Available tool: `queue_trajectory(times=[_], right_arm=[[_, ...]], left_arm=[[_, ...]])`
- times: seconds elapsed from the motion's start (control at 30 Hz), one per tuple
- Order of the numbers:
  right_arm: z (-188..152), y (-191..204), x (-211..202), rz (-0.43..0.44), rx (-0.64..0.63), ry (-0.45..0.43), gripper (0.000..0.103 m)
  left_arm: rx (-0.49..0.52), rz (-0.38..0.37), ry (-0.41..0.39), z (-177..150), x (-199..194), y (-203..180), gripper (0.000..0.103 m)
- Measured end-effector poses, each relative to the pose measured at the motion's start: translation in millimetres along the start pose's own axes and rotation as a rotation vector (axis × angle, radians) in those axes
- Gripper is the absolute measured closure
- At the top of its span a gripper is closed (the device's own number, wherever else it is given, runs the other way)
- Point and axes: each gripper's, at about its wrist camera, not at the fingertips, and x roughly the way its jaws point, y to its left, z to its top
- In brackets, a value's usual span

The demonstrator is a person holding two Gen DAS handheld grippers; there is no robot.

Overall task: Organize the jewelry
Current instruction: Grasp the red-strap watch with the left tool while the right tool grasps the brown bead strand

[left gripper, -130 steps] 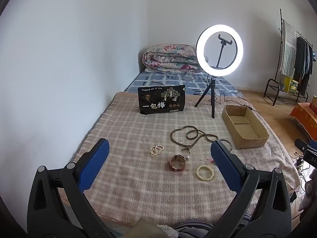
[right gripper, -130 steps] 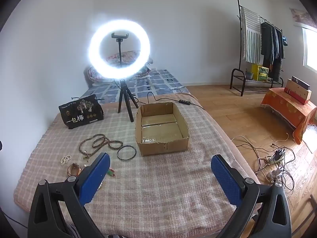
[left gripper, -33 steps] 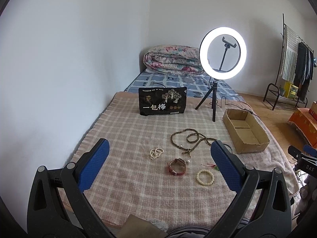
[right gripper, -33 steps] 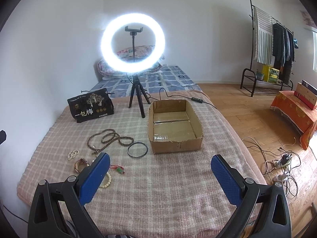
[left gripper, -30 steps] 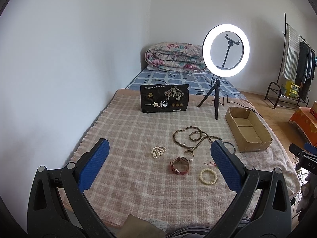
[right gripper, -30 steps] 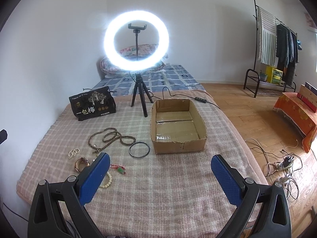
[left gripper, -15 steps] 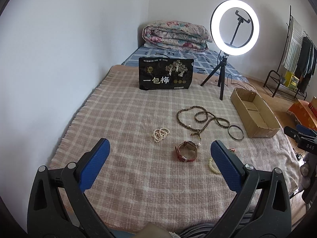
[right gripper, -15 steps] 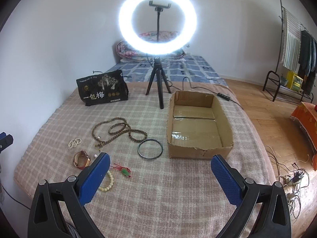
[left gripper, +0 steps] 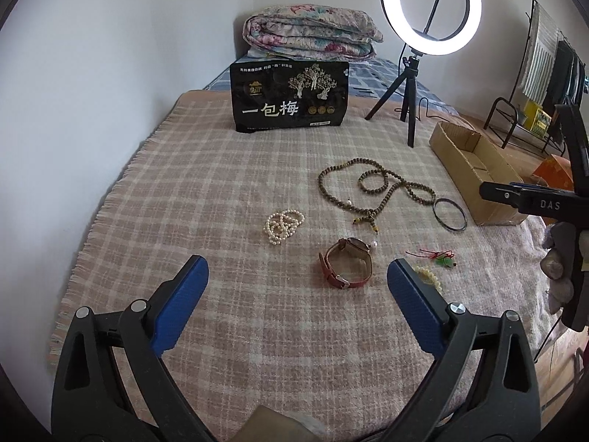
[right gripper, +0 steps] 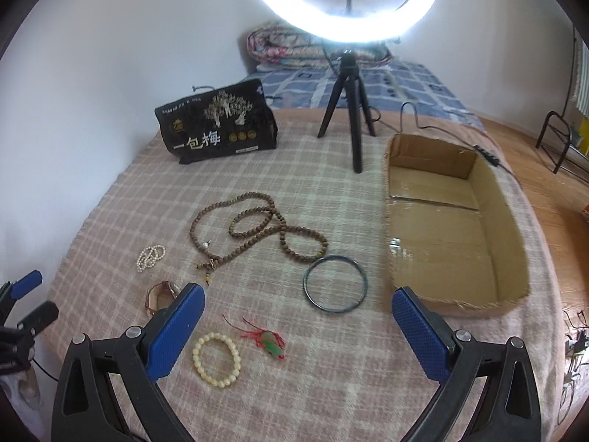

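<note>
The dark bangle (right gripper: 335, 283) lies flat on the plaid blanket (right gripper: 331, 191) just left of the empty cardboard box (right gripper: 511, 258), touching the loose wooden bead necklace (right gripper: 257, 228); it looks light, rigid and likely slick. Pinch across its rim rather than pressing it into the soft cloth. Your right gripper (right gripper: 296, 326) and left gripper (left gripper: 294, 302) both hang spread wide, fingers (right gripper: 176, 326) released and holding nothing.
</note>
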Motion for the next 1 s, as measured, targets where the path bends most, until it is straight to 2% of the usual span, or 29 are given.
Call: queue_trajectory(times=[0.2,0.33,0.63,0.8,1.0], right_arm=[[19,-2,51,0.049,0.011,0.091,0.005],[30,5,79,0.022,-0.107,0.141,0.008],[40,25,125,0.04,-0.339,0.221,0.016],[43,27,146,0.027,-0.405,0.261,0.022],[48,32,164,0.047,-0.437,0.27,0.022]], left_arm=[[0.003,-0.017,0.035,-2,25,2,0.003],[0.01,-0.043,0.06,-4,40,1,0.003],[-0.017,-0.099,0.116,-11,69,-2,0.004],[-0.014,-0.099,0.128,-13,78,-3,0.005],[-0.017,-0.11,0.151,-16,93,-4,0.008]])
